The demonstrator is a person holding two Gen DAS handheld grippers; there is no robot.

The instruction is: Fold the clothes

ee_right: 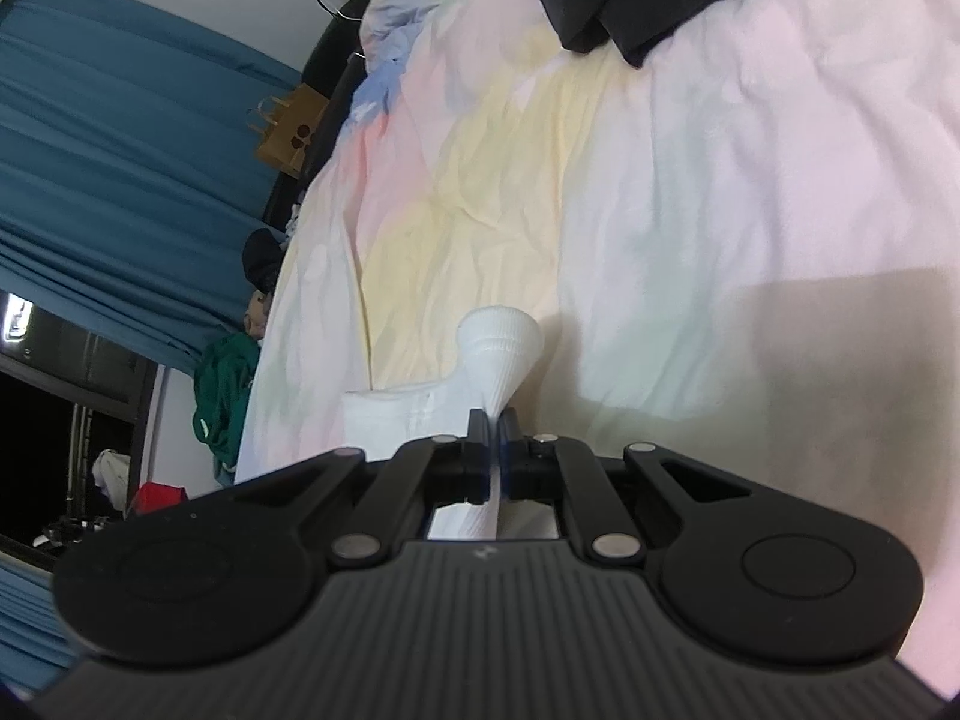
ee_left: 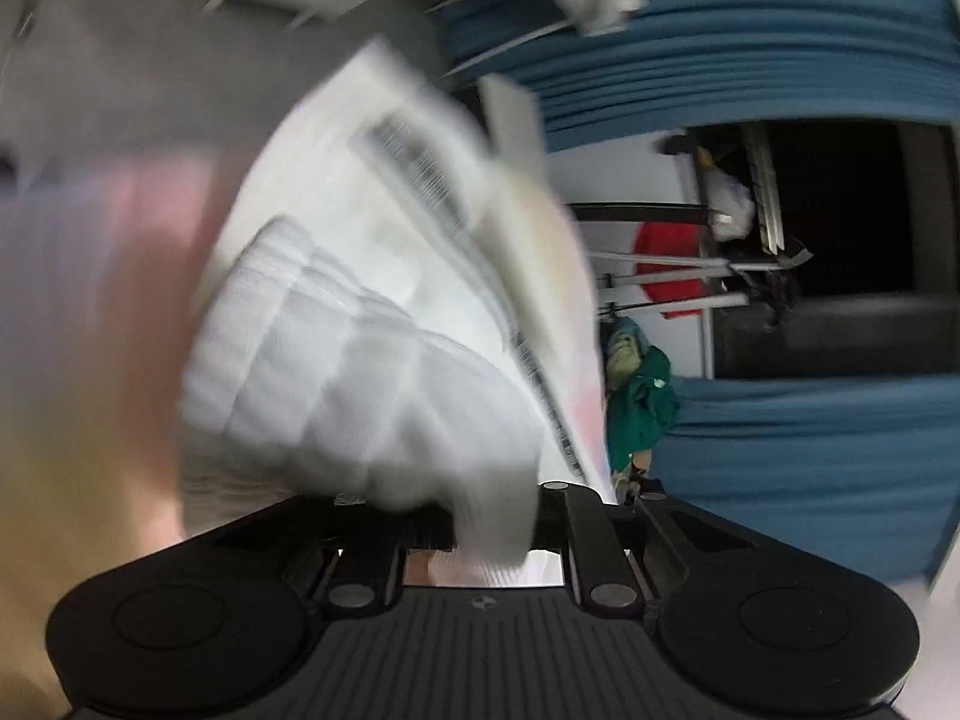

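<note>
the white sock (ee_right: 501,354) is soft knit cloth with fine ribs. the right claw (ee_right: 494,420) is matt black plastic with small shiny metal pins, and so is the left claw (ee_left: 489,516). the bed sheet (ee_right: 690,192) is smooth, crinkled pastel cloth. the blue curtain (ee_right: 108,138) is soft folded cloth. the bag (ee_right: 288,138) is brown paper.

A home bedroom: pastel duvet (ee_right: 660,180) on a bed, blue curtains (ee_right: 120,150), clothes (ee_right: 225,396) piled beside it

Left claw (ee_left: 489,531) and right claw (ee_right: 493,420) both clamped.
</note>
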